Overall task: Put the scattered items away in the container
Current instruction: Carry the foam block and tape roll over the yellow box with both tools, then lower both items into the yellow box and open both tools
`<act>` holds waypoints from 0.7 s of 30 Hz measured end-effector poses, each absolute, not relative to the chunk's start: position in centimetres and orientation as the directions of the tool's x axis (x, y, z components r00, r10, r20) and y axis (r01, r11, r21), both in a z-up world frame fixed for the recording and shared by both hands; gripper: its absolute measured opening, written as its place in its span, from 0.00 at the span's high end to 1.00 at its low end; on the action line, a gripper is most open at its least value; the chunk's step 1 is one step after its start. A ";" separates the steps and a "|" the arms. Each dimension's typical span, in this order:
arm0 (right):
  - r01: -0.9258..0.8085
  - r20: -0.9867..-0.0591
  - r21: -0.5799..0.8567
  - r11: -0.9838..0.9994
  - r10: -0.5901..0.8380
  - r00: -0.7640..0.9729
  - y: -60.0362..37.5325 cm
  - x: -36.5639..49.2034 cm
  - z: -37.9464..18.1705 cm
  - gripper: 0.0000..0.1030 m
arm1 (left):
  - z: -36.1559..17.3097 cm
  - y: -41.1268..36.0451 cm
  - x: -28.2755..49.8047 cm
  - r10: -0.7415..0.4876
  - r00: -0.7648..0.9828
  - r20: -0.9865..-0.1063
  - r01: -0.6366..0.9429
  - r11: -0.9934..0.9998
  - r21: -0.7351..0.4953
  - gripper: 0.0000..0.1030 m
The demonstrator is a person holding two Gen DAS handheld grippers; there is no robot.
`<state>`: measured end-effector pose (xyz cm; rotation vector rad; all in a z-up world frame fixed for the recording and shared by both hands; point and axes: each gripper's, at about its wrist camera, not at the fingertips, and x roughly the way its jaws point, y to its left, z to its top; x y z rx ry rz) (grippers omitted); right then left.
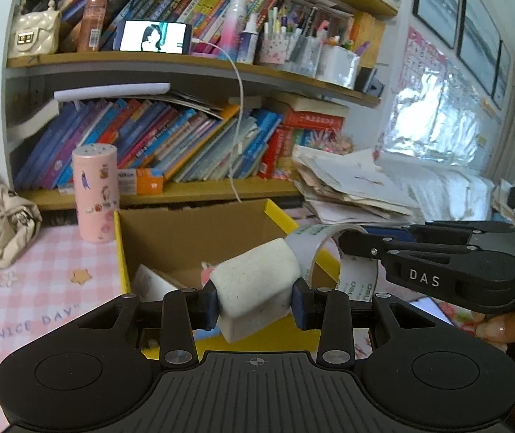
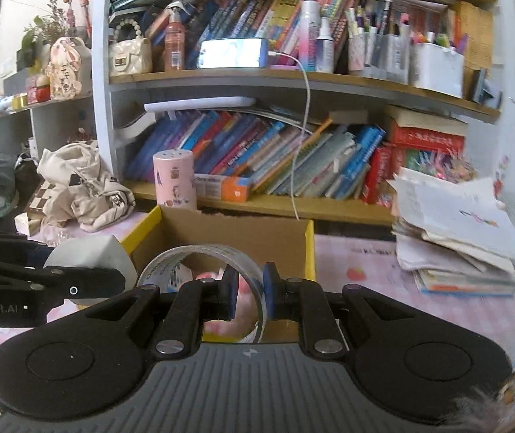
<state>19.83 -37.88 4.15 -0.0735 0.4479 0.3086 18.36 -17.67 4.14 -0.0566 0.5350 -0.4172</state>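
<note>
Both loads hang just short of the open brown cardboard box with yellow rim (image 1: 199,234): left fingers (image 1: 255,306) clamp a white speckled house-shaped block (image 1: 257,285), right fingers (image 2: 250,297) pinch a clear tape roll's (image 2: 199,252) wall.

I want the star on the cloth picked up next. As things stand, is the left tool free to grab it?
Probably not yet. The left tool is shut on the white block, so its jaws are full. The star itself lies uncovered on the cloth left of the box, so the way there looks free.
</note>
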 end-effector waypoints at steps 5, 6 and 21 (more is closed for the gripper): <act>-0.364 -0.439 0.003 0.931 0.329 0.836 -37.6 23.7 3.6 0.90 | 3.7 -18.5 21.1 -0.347 0.782 -0.518 0.330 0.935 -0.129 0.65; -0.377 -0.438 -0.001 0.926 0.338 0.833 -37.5 24.5 3.5 0.91 | 3.6 -18.6 21.7 -0.339 0.781 -0.525 0.324 0.938 -0.123 0.65; -0.466 -0.512 0.063 0.882 0.429 0.744 -37.0 32.0 1.3 0.93 | 1.2 -19.1 27.9 -0.213 0.752 -0.624 0.225 0.972 -0.060 0.65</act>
